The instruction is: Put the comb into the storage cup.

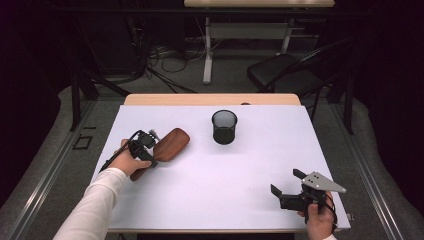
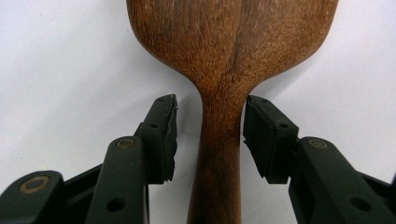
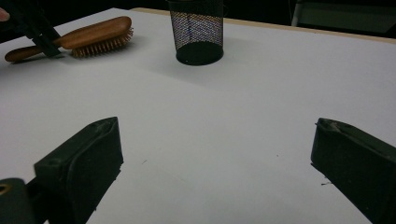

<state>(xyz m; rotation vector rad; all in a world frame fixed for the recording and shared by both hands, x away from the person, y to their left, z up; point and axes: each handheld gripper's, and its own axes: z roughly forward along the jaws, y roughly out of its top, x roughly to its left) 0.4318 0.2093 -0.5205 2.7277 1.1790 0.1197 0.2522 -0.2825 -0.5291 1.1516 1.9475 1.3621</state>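
My left gripper (image 2: 210, 135) straddles the neck of the wooden hairbrush (image 2: 229, 56), which lies bristles down on the white table (image 1: 210, 185), left of the black mesh cup (image 1: 224, 127). My jaws flank the handle; the right pad looks to be at the wood, the left one a sliver short (no pinch yet). My right gripper (image 3: 215, 163) hangs near the table's front right corner, jaws spread wide over bare surface.

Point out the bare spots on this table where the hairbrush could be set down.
Free: the wide white middle between the hairbrush, mesh cup and right gripper; also the table's far right. Crowded: the left edge, where the left gripper straddles the handle.
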